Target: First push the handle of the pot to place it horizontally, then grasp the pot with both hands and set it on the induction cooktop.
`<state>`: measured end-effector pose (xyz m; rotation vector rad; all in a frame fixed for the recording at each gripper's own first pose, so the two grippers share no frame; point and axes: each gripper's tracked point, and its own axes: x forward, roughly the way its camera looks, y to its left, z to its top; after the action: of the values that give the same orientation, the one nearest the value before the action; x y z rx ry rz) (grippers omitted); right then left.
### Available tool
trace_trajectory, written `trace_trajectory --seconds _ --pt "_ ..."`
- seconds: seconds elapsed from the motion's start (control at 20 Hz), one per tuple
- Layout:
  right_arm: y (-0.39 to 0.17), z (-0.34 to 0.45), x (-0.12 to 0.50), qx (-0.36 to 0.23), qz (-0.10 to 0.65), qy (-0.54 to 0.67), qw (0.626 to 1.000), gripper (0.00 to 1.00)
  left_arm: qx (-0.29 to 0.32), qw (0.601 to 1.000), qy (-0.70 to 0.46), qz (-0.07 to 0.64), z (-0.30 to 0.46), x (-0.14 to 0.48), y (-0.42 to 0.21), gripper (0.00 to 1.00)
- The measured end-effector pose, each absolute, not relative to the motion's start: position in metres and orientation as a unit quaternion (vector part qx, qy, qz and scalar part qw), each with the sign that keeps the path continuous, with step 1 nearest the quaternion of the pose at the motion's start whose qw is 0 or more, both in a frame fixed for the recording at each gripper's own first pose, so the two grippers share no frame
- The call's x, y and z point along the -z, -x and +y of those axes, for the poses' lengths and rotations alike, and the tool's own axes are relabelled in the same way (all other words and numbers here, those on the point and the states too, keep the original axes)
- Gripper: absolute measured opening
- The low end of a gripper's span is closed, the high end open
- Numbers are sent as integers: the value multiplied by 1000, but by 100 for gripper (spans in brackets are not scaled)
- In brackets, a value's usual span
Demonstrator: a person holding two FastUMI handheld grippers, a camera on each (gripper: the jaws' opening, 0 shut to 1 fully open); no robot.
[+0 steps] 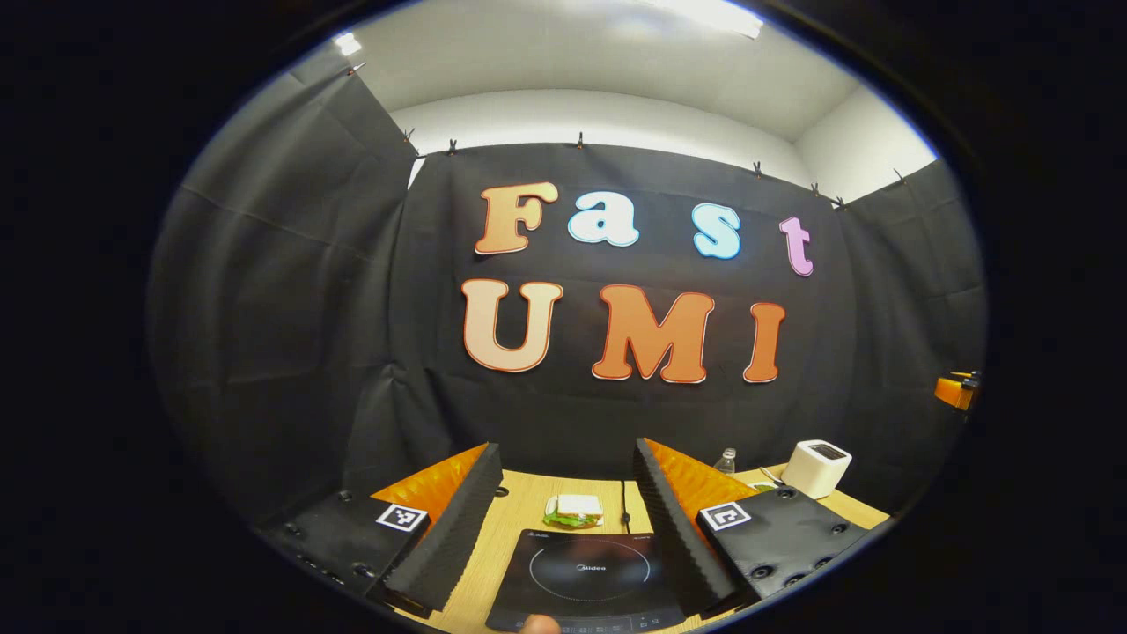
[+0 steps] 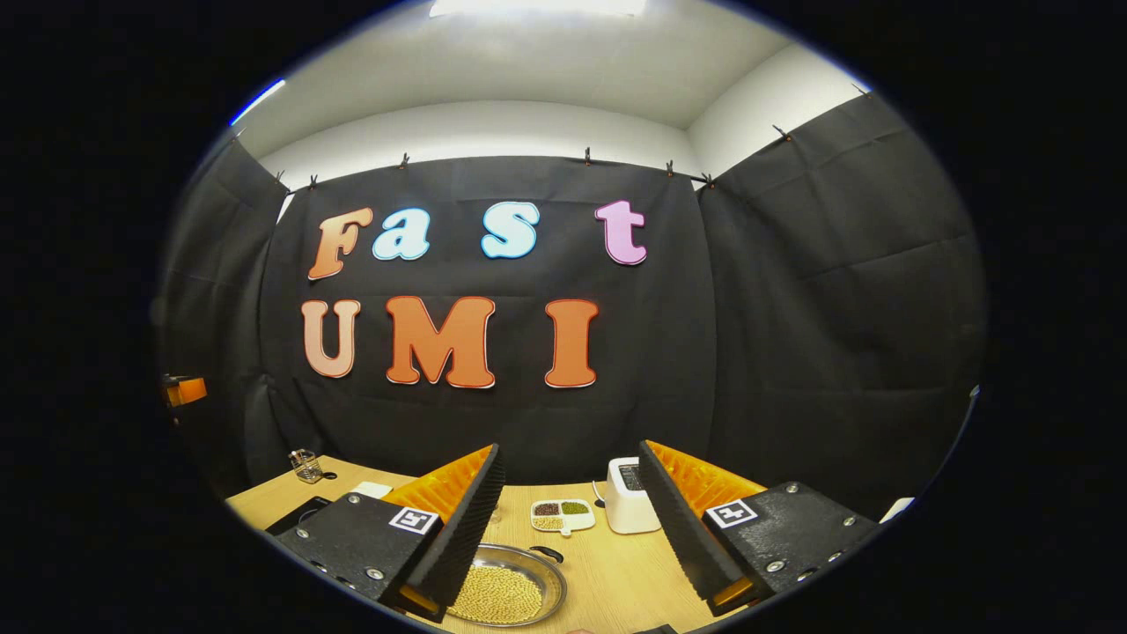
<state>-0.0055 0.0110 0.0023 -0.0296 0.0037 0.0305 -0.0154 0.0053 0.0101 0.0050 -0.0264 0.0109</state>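
Note:
In the right gripper view a shallow metal pot (image 2: 519, 588) holding yellow grains sits on the wooden table (image 2: 607, 572), low between my fingers. My left finger hides part of its rim. A dark handle (image 2: 548, 553) sticks out from its far right rim. My right gripper (image 2: 570, 447) stands open above it, holding nothing. In the left gripper view the black induction cooktop (image 1: 585, 572) lies flat on the table, straight ahead below my open left gripper (image 1: 566, 447). A corner of the cooktop (image 2: 298, 516) also appears at the left of the right gripper view.
Behind the cooktop lies a sandwich (image 1: 574, 511), with a small bottle (image 1: 725, 460) and a white box-shaped appliance (image 1: 817, 468) to its right. Past the pot sit a divided dish of beans (image 2: 563, 515), the white appliance (image 2: 627, 506) and a glass holder (image 2: 305, 465).

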Motion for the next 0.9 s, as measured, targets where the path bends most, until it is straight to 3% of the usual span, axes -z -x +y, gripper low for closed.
trace_trajectory --seconds 0.4,0.45,0.65,0.75,0.9 --pt "11 12 2 -18 8 17 1000 95 -9 1000 -10 -22 8 -17 25 97" --pt "11 12 4 -18 10 18 1000 100 -8 1000 -10 -22 7 -16 26 97" --pt "12 14 17 -20 23 35 999 72 -8 1000 -11 -20 9 -16 29 97" --pt "12 18 29 -25 35 47 998 65 -9 1000 -10 -19 11 -15 30 97" --pt "13 32 52 -47 58 62 995 41 -9 1000 -9 -17 11 -13 31 97"
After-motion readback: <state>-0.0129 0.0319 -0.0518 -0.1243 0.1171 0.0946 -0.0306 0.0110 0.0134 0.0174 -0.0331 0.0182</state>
